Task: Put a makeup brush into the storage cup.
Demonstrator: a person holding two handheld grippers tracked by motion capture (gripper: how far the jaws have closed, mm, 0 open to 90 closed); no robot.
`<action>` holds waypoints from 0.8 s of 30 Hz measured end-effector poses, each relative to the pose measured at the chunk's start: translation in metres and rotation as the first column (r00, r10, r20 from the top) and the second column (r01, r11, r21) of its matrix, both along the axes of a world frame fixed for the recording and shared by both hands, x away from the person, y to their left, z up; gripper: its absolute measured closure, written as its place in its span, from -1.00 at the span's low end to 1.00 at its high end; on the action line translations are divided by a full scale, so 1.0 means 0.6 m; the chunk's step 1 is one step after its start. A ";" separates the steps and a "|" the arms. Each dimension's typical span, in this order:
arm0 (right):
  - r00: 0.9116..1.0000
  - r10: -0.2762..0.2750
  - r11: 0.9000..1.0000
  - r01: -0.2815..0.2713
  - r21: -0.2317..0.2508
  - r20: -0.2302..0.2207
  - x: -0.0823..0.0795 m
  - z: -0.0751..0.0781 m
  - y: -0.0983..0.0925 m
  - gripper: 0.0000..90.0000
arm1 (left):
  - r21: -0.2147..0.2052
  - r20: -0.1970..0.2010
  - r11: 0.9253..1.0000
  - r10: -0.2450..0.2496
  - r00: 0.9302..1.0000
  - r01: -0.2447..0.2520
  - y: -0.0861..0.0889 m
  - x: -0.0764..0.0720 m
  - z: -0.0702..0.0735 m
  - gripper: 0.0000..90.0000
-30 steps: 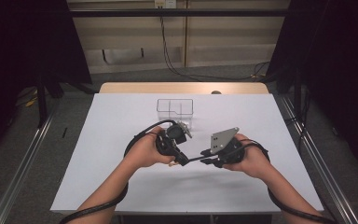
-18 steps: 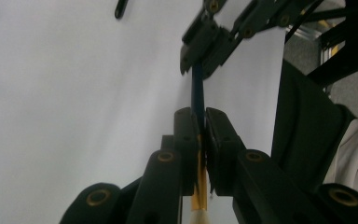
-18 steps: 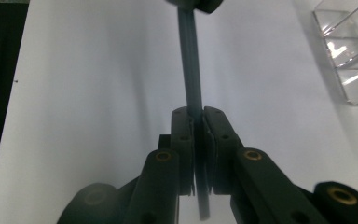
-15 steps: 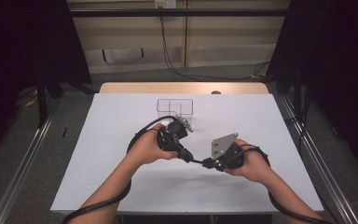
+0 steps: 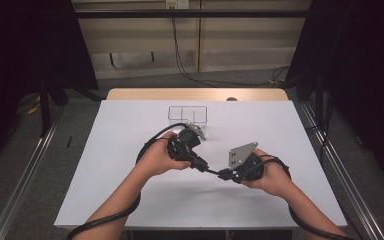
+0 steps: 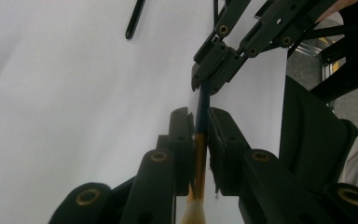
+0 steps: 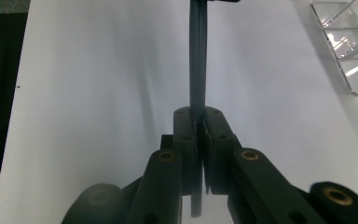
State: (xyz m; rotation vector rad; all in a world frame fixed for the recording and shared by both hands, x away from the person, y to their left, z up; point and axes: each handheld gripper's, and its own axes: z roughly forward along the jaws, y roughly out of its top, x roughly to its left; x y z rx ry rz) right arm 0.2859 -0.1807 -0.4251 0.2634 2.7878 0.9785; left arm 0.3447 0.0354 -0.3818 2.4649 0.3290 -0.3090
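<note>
Black-handled brush [image 5: 211, 171] held level just above the white bench [image 5: 130, 130], near its middle, well short of the clear box [image 5: 187, 114] at the back. Gripped at the bristle end by the left tongs [image 5: 202, 166] and at the far end by the right tongs [image 5: 222, 175]; looks like a hand-over, with one end secured before the other is let go. Seen from the left gripper view: brush [image 6: 203, 102] running straight up between the two black pads, gold collar and pale bristles low down, right tongs [image 6: 209, 77] clamped on the handle beyond. Left tongs have just been easing open, yet are touching the handle on both sides, so probably about to release. Seen from the right gripper view: right tongs [image 7: 198, 114] clenched hard on the handle [image 7: 198, 56], box [image 7: 349, 56] off to the upper right, likely the place meant for the brush.

Compared with a second ago: right hand sitting slightly nearer the bench's front edge, left hand much where it was, a little more of the handle showing between the two tongs.
</note>
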 end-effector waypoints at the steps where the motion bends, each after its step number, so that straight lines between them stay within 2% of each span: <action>1: 1.000 -0.004 1.000 0.004 0.003 -0.002 0.000 0.000 -0.001 0.90 | -0.005 0.006 1.000 0.006 1.000 -0.006 0.001 -0.001 -0.001 0.72; 9: 0.999 -0.037 0.999 0.038 0.011 -0.014 0.001 -0.001 -0.014 0.90 | -0.047 0.029 0.999 0.023 0.999 -0.022 0.015 -0.001 -0.006 0.47; 12: 0.999 -0.043 0.999 0.044 0.010 -0.010 0.001 -0.002 -0.017 0.90 | -0.074 0.048 0.997 0.026 0.999 -0.022 0.020 -0.001 -0.007 0.29; 14: 0.998 -0.053 0.999 0.054 0.009 -0.018 0.001 -0.003 -0.018 0.90 | -0.105 0.059 0.994 0.036 0.998 -0.029 0.024 -0.002 -0.008 0.16; 20: 0.997 -0.075 0.997 0.075 0.021 -0.025 0.001 -0.001 -0.022 0.90 | -0.163 0.104 0.985 0.071 0.992 -0.054 0.040 -0.007 -0.009 -0.17; 24: 0.996 -0.086 0.996 0.087 0.033 -0.031 0.001 0.000 -0.025 0.90 | -0.186 0.104 0.980 0.090 0.991 -0.069 0.049 -0.010 -0.013 -0.31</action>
